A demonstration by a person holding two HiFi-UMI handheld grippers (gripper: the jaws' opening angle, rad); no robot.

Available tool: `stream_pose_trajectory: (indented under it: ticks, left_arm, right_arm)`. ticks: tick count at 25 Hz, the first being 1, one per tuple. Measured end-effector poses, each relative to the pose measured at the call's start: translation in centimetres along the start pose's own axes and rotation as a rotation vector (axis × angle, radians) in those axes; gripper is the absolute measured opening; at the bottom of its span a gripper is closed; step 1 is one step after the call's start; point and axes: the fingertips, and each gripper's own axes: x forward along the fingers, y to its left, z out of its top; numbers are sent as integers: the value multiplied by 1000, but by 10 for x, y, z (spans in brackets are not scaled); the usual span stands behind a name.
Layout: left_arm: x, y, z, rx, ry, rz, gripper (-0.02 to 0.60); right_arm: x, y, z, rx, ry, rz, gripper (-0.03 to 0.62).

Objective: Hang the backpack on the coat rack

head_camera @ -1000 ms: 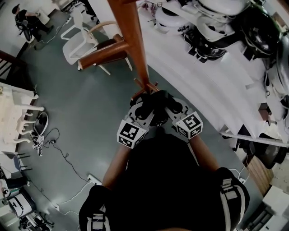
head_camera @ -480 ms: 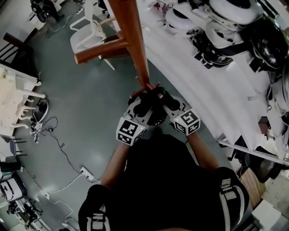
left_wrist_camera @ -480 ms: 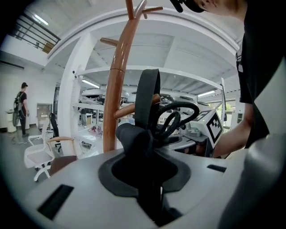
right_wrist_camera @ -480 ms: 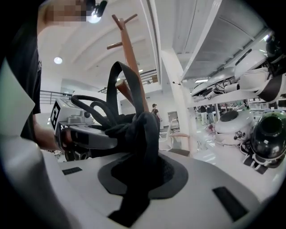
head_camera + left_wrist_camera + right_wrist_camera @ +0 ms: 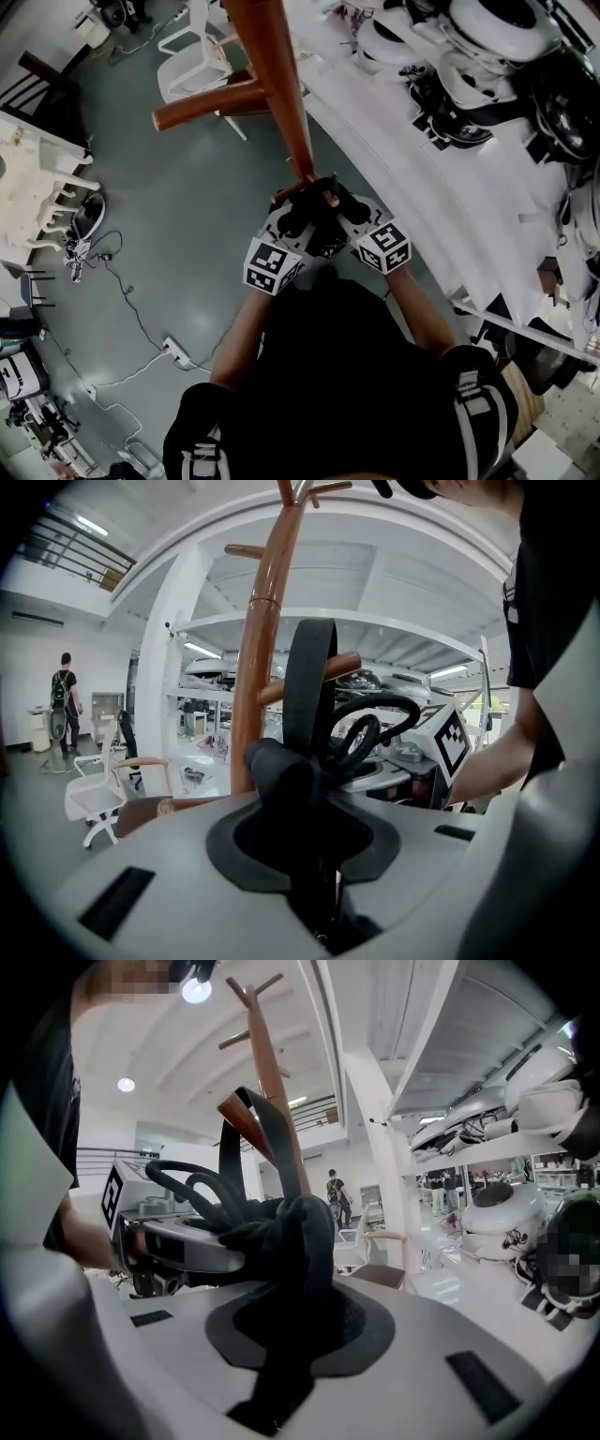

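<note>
The brown wooden coat rack rises just ahead of my two grippers. The left gripper and the right gripper sit side by side, both shut on the black backpack's top at a short peg. In the left gripper view a black strap runs up in front of a peg, and a looped handle curls beside it. The right gripper view shows bunched black fabric between the jaws and the strap over a peg. The backpack's body hangs toward me and merges with dark clothing.
White shelving with helmets curves along the right. A white chair stands beyond the rack's lower arm. A power strip and cables lie on the grey floor at left, near a white table.
Both grippers have sunk a little, still holding the backpack's top at the rack's peg. The head view has shifted, so the rack's arm and the chair sit higher in the picture.
</note>
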Motion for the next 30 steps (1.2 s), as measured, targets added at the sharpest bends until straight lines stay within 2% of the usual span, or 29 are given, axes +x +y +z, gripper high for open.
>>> stream_pose_trajectory:
  ticks: [20, 30]
  left_arm:
    - [19, 25, -39, -19, 85, 23, 91]
    - [21, 29, -46, -2, 73, 8, 101]
  right_arm:
    - [31, -15, -38, 41, 95, -16, 80]
    - [36, -16, -46, 49, 87, -23, 91]
